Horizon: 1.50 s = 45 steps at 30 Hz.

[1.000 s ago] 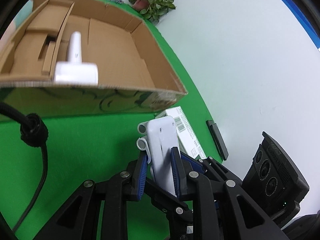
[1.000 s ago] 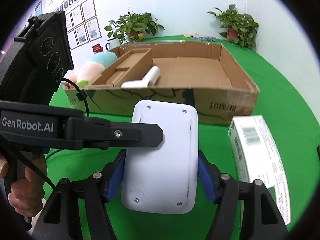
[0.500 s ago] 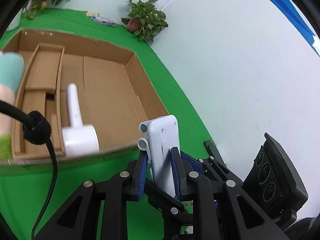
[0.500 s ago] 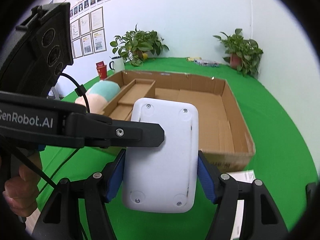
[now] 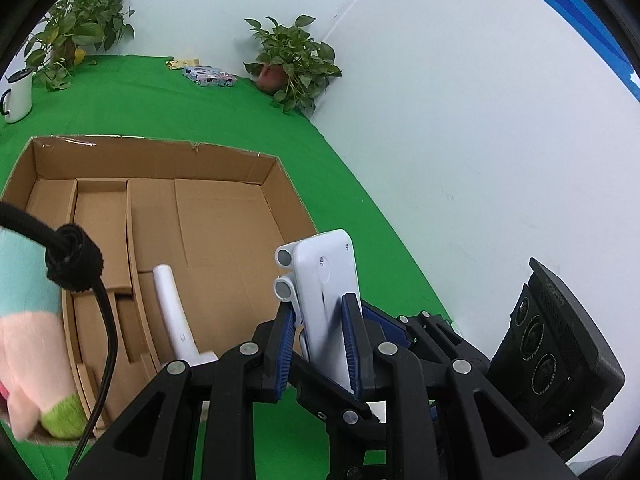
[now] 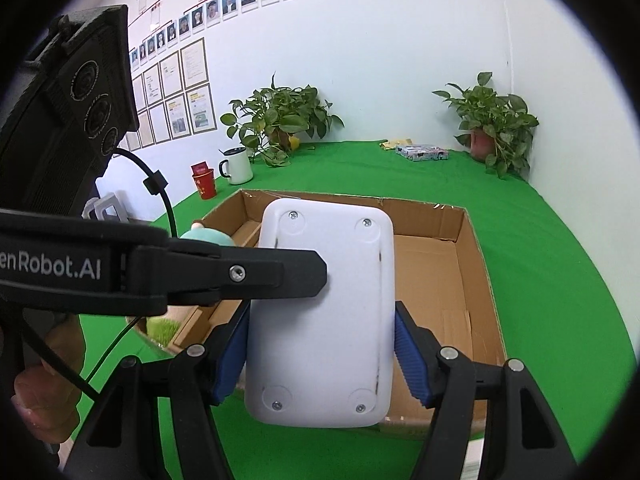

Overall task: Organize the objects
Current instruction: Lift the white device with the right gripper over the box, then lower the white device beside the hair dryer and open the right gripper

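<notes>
Both grippers' jaws clamp one white device above cardboard box

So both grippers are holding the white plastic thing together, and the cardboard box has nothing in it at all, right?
Not quite. The left gripper and right gripper do both clamp the white plastic device, but the cardboard box isn't empty: the left wrist view shows a white handled gadget lying inside it.
</notes>
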Each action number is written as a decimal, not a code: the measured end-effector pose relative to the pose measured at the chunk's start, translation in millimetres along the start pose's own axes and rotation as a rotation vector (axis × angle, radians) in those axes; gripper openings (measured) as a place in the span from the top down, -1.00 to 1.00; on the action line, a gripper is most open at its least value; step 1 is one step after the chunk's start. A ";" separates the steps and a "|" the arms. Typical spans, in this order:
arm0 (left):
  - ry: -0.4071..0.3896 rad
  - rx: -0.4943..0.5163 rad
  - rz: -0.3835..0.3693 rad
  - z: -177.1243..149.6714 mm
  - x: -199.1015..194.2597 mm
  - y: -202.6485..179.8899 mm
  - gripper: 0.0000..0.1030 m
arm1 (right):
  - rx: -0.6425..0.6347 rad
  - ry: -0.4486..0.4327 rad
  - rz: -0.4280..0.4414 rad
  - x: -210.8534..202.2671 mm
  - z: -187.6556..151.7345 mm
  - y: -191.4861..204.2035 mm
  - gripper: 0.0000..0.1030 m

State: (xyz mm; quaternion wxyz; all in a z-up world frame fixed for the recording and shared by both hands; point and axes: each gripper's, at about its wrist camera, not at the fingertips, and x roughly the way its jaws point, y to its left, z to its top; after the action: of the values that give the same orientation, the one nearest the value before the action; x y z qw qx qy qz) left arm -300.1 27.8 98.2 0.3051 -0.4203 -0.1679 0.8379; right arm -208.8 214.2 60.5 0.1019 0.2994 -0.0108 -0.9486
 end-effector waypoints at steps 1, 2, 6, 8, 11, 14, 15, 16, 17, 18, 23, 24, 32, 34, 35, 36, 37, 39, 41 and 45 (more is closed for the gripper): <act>0.006 -0.003 0.003 5.0 3.3 1.4 0.61 | 0.007 0.008 0.004 4.7 2.7 -4.2 -0.26; 0.018 -0.008 0.005 11.0 7.8 3.8 0.61 | 0.013 0.017 0.006 9.0 4.6 -7.4 -0.26; 0.067 -0.033 0.020 23.7 31.2 18.5 0.61 | 0.042 0.092 0.026 34.3 8.4 -20.5 -0.26; 0.095 -0.053 0.047 25.4 47.4 28.3 0.61 | 0.064 0.140 0.048 48.9 7.6 -28.4 -0.26; 0.130 -0.067 0.082 22.2 70.8 41.8 0.61 | 0.096 0.204 0.080 69.1 3.2 -38.7 -0.26; 0.164 -0.080 0.093 16.9 88.0 54.4 0.61 | 0.124 0.244 0.105 83.5 -6.5 -45.6 -0.26; 0.174 -0.083 0.097 15.4 92.3 57.2 0.61 | 0.134 0.256 0.112 86.9 -9.7 -46.6 -0.26; 0.184 -0.086 0.099 13.7 97.5 60.6 0.61 | 0.143 0.268 0.117 89.0 -13.4 -47.4 -0.27; 0.197 -0.091 0.100 11.0 103.5 65.1 0.61 | 0.150 0.280 0.121 90.3 -17.1 -47.5 -0.27; 0.207 -0.097 0.102 8.8 107.6 67.9 0.61 | 0.159 0.298 0.126 94.5 -20.5 -49.6 -0.26; 0.263 -0.119 0.118 -1.6 128.1 79.1 0.61 | 0.186 0.387 0.147 110.8 -29.2 -56.5 -0.26; 0.270 -0.122 0.119 -3.5 130.8 80.5 0.61 | 0.193 0.404 0.150 113.2 -31.2 -57.5 -0.27; 0.307 -0.132 0.159 -15.8 141.0 89.1 0.64 | 0.268 0.486 0.199 125.5 -43.9 -62.7 -0.27; 0.312 -0.134 0.170 -16.7 137.9 90.2 0.65 | 0.271 0.488 0.201 124.9 -43.6 -62.5 -0.27; 0.314 -0.138 0.173 -16.5 136.6 90.3 0.65 | 0.275 0.487 0.205 124.2 -43.8 -63.4 -0.27; 0.315 -0.141 0.176 -15.9 136.2 90.2 0.65 | 0.278 0.487 0.210 123.0 -44.2 -64.0 -0.27; 0.314 -0.143 0.179 -16.0 135.1 90.2 0.65 | 0.279 0.485 0.212 122.5 -44.4 -64.7 -0.27; 0.308 -0.144 0.195 -15.9 131.8 89.3 0.63 | 0.281 0.482 0.218 119.9 -44.9 -65.2 -0.28; 0.295 -0.133 0.214 -12.6 131.3 89.2 0.63 | 0.290 0.482 0.229 117.0 -45.2 -66.8 -0.28; 0.234 -0.103 0.225 -7.4 109.1 83.2 0.60 | 0.288 0.484 0.240 114.6 -41.2 -67.1 -0.29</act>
State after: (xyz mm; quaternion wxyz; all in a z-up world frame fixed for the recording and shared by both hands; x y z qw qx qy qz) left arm -375.2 36.1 -16.7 0.2049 -0.5463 -0.1259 0.8024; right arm -289.6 258.7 -43.6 0.1694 0.5245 -0.1558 -0.8197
